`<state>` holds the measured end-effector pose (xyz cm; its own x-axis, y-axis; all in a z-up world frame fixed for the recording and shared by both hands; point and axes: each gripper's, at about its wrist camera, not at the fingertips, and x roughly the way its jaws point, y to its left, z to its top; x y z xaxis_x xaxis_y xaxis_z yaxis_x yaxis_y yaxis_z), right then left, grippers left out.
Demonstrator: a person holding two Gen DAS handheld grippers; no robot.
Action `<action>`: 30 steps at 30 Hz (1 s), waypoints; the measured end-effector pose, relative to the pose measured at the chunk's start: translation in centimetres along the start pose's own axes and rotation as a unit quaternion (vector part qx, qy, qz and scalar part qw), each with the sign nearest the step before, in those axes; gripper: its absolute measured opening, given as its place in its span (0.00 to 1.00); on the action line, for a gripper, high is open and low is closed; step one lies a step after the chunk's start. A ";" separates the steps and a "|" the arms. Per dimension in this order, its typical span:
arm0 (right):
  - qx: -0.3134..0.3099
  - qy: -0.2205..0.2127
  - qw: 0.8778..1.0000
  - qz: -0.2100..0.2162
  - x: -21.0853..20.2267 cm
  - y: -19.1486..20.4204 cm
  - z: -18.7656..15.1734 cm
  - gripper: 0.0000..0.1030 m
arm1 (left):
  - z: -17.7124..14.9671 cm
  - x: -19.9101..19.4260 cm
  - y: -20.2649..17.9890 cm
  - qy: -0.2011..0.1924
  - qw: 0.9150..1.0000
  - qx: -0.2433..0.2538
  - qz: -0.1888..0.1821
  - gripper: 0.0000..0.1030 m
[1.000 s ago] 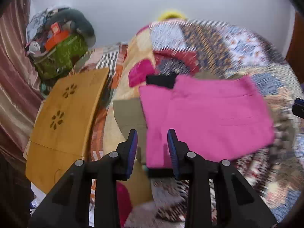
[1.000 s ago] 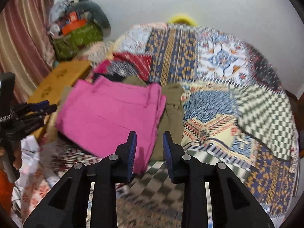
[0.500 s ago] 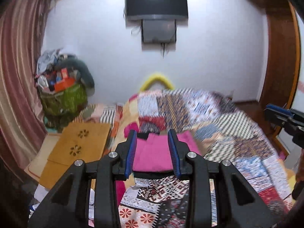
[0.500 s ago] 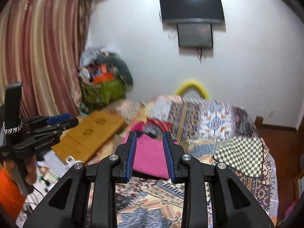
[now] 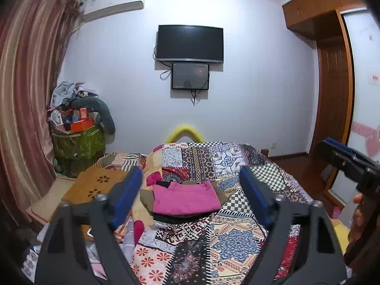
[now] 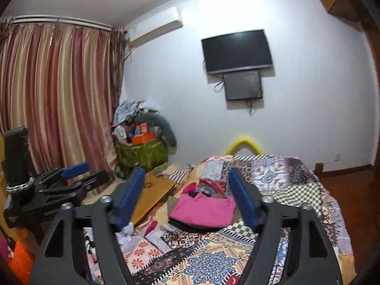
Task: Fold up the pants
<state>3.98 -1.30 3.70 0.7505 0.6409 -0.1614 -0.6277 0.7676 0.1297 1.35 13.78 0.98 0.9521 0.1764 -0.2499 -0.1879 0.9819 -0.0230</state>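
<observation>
Left gripper (image 5: 190, 190) released, blue-padded fingers (image 5: 127, 197) spread wide, grasping nothing, raised well apart from the bed (image 5: 237, 237). Right gripper (image 6: 187, 198) likewise released, fingers (image 6: 242, 201) splayed and bare, also held back from the bed.

Framed between both pairs of fingers: folded pink pants (image 5: 186, 198), lying flat near the bed's left edge, about midway along it, atop an olive garment (image 5: 144, 198) with a dark layer (image 5: 180, 217) showing beneath the near edge. Patchwork quilt (image 5: 213, 166) spread over the bed; yellow arch (image 5: 184, 131) at the far end against the wall.

Beside the bed's left edge, a wooden board (image 5: 95, 187) with flower cutouts. Beyond it, in the room's far left corner, a green bag (image 5: 78, 144) heaped with an orange box (image 5: 79, 125), cloth and small packages, a grey cushion (image 5: 104, 114) draped over it.

Left view alone: wooden wardrobe (image 5: 332, 83) on the right, plus the right gripper at the right edge with part of a hand (image 5: 357, 216) behind it. Right view alone: full striped curtain (image 6: 59, 95) and rod, the left gripper at the left edge, an orange item (image 6: 20, 258) at the lower left.
</observation>
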 end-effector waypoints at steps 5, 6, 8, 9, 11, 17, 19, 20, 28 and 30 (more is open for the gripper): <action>-0.006 -0.004 1.000 -0.024 -0.5 0.6 -0.5 0.98 | -0.2 -1.8 -0.4 -0.017 1.000 0.003 0.014 0.98; -0.008 -0.004 1.000 -0.025 -0.5 0.8 -0.6 0.99 | -0.3 -2.0 -0.5 -0.020 1.000 0.005 0.016 0.98; -0.014 -0.005 0.999 -0.029 -0.8 1.1 -0.5 0.99 | -0.4 -2.1 -0.5 -0.021 1.000 0.007 0.019 0.98; -0.016 -0.005 0.999 -0.030 -0.9 1.1 -0.7 0.99 | -0.4 -2.2 -0.5 -0.021 1.000 0.007 0.019 0.98; -0.016 -0.005 0.999 -0.033 -1.0 1.1 -0.7 0.99 | -0.6 -2.4 -0.5 -0.021 1.000 0.005 0.017 0.99; -0.016 -0.009 0.999 -0.032 -1.7 1.2 -0.8 0.99 | -0.8 -2.5 -0.6 -0.024 1.000 0.003 0.013 1.00; -0.017 -0.009 0.999 -0.034 -1.7 1.2 -0.8 0.99 | -0.8 -2.4 -0.6 -0.025 1.000 0.004 0.013 1.00; -0.017 -0.009 0.999 -0.034 -1.8 1.3 -1.0 0.99 | -0.9 -2.5 -0.6 -0.024 1.000 0.004 0.012 1.00; -0.017 -0.002 0.999 -0.039 -1.7 1.2 -1.3 0.99 | -1.1 -2.2 -0.8 -0.020 1.000 0.006 0.011 1.00; -0.014 0.000 0.999 -0.041 -1.8 1.1 -1.3 0.99 | -1.2 -2.0 -0.8 -0.019 1.000 0.004 0.011 1.00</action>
<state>1.71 -1.58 2.89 0.7990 0.5766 -0.1706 -0.5705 0.8166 0.0882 -0.69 12.54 0.30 0.9560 0.2010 -0.2137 -0.2077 0.9782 -0.0091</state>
